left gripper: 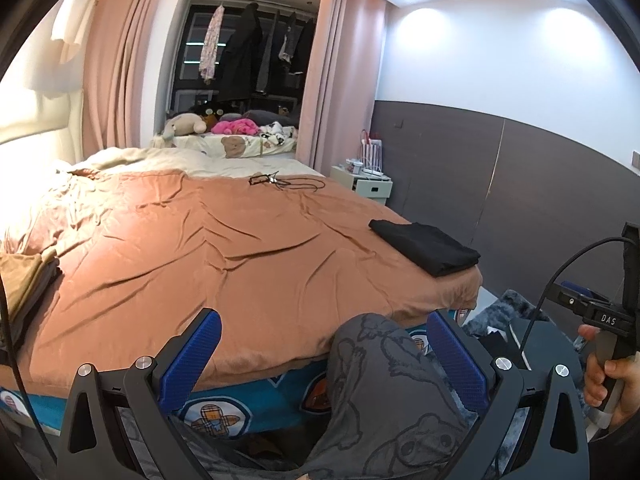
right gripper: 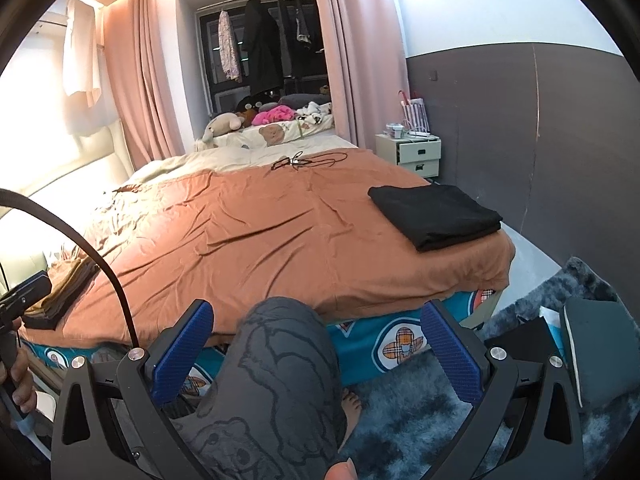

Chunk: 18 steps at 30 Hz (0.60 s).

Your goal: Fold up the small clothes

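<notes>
A folded black garment point(left gripper: 426, 247) point(right gripper: 436, 216) lies at the right near corner of the orange bedspread point(left gripper: 224, 248) point(right gripper: 256, 232). A stack of folded olive and grey clothes point(left gripper: 24, 284) point(right gripper: 66, 292) sits at the bed's left edge. My left gripper point(left gripper: 324, 354) is open, held low in front of the bed's foot, over a person's knee in grey printed trousers point(left gripper: 384, 384). My right gripper point(right gripper: 318, 344) is open too, above the same knee point(right gripper: 276, 364), with nothing between its blue pads point(right gripper: 450, 354). Both stay well short of the clothes.
A black cable and small items point(left gripper: 276, 180) point(right gripper: 304, 162) lie on the far part of the bed. A white nightstand point(right gripper: 418, 154) stands at the right wall. A shaggy blue rug point(right gripper: 420, 412) with a dark cushion point(right gripper: 600, 340) covers the floor on the right. A bare foot point(right gripper: 352, 406) rests on the rug.
</notes>
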{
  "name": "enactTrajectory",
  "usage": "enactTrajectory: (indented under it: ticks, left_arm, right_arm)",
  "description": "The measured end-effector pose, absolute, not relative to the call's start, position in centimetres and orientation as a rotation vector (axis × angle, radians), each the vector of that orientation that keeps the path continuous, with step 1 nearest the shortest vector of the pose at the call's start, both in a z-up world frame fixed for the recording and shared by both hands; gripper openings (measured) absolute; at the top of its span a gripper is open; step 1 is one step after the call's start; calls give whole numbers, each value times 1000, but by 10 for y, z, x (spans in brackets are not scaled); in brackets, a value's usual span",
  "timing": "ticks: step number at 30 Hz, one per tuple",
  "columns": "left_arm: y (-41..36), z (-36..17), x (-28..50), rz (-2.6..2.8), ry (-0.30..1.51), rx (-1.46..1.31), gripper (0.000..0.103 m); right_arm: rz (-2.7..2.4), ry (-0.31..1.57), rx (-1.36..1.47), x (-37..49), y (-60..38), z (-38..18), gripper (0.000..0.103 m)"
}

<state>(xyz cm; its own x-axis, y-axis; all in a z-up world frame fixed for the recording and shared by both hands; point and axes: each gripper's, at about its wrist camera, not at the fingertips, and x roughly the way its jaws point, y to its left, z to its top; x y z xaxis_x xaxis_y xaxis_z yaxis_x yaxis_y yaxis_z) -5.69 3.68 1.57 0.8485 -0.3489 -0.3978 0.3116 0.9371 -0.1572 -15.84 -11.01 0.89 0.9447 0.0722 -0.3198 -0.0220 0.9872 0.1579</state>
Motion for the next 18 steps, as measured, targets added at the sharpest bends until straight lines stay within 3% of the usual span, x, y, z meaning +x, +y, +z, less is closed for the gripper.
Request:
enactTrajectory:
  ticks: [18]
  left_arm:
    - [32,12,-64,-323,430,-86,103]
  right_arm:
    - [47,328,163,-161,-112,0,103]
